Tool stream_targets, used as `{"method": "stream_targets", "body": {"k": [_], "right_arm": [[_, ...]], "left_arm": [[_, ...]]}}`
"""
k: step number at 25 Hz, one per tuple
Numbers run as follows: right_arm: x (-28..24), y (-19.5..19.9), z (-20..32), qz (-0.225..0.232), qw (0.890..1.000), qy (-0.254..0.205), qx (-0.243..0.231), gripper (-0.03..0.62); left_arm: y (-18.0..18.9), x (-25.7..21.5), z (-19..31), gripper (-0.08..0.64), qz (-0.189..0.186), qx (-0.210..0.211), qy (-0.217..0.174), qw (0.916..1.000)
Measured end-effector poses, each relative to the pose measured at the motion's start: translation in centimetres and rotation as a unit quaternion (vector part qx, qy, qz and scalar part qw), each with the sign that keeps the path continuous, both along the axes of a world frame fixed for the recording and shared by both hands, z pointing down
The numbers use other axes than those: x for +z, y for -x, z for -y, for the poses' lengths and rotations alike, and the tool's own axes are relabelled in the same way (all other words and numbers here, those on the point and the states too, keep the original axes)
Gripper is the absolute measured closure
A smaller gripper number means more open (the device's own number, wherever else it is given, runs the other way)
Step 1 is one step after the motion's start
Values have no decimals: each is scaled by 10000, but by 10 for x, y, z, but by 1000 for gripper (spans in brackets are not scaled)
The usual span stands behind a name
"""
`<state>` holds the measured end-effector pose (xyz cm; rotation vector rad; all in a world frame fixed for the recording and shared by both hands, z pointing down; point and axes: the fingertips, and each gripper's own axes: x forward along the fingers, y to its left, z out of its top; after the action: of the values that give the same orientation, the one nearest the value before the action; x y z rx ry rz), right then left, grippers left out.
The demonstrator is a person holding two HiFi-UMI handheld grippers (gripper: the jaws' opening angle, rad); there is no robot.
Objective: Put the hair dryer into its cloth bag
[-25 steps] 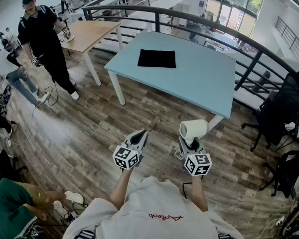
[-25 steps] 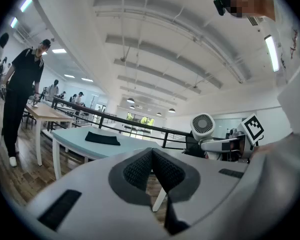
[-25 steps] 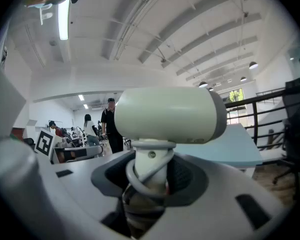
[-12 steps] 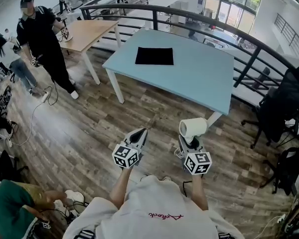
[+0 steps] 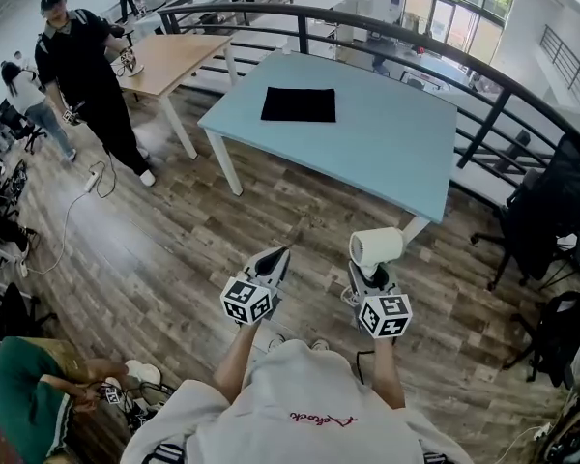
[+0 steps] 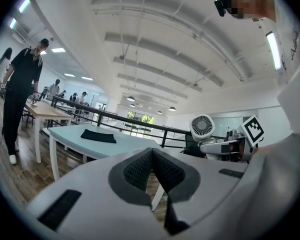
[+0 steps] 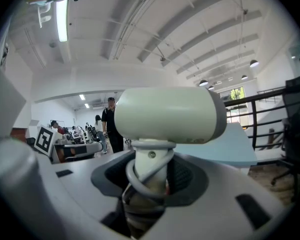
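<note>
While right claw (image 5: pixel 369 272) grips hair dryer (image 5: pixel 377 247) handle (barrel above jaws) | left claw (image 5: pixel 277 253) closed, empty

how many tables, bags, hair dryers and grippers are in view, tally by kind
tables: 2 (light blue table, wooden table)
black cloth bag: 1
white hair dryer: 1
grippers: 2 (left gripper shut, empty; right gripper holding the dryer's handle)
total: 6

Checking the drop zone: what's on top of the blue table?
Only a flat black cloth bag lies on the light blue table, toward its far left side. The bag covers the tabletop beneath it; its inside can't be seen.
</note>
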<state>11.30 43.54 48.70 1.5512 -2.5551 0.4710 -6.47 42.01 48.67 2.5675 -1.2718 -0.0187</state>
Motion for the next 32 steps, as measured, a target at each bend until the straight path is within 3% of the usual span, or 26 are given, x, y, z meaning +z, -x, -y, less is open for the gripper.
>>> {"method": "stream_targets", "body": {"k": [16,32], "right_arm": [[-1,-39,17,137,9995,-110,-269,403],[10,-32,58,128,9994,-83,-296,403]], "left_arm": [[-42,-1,9,552,160,-140,-35,9998],[-41,7,59,552,112,-67,-119,9998]]}}
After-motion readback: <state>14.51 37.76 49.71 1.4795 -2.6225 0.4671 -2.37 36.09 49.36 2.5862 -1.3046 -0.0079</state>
